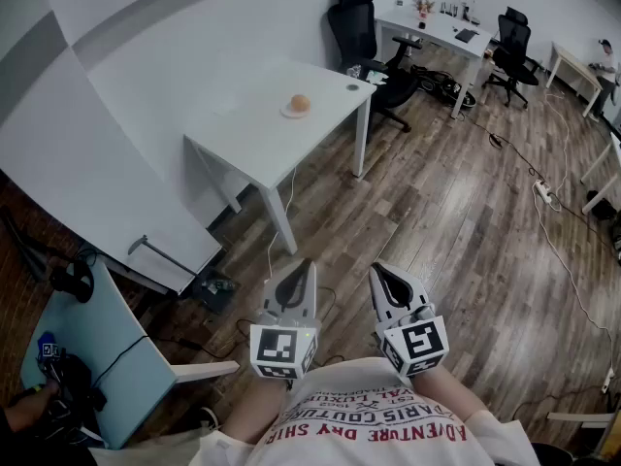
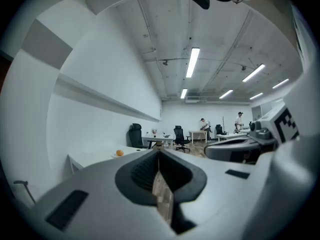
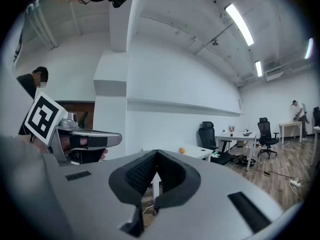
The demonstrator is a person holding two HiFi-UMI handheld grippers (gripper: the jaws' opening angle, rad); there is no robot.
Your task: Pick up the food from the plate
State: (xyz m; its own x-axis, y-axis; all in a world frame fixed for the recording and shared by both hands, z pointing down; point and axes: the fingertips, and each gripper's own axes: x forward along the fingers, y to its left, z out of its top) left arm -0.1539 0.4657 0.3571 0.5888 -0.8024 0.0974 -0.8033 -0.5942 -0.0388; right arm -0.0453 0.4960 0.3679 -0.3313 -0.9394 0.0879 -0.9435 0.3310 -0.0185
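Head view is looking down at both grippers being held close to the person's chest, over the wood floor point(image 1: 466, 221). Left gripper point(image 1: 305, 263) is sitting with its jaws pressed fully together, nothing pinched between them, and the left gripper view is showing the same thing: tips meeting, just air past them. Right gripper point(image 1: 379, 270) is doing the same, jaws closed tip to tip and gripping nothing. Food point(image 1: 300, 102), a small round orange thing, is sitting on a plate point(image 1: 290, 114) on the white table point(image 1: 252, 139) by the wall, well apart from both grippers and out ahead of them. Both gripper views are catching it as a little orange dot on that table in the distance. Black office chair point(image 1: 359, 22) is standing just past the table's far end
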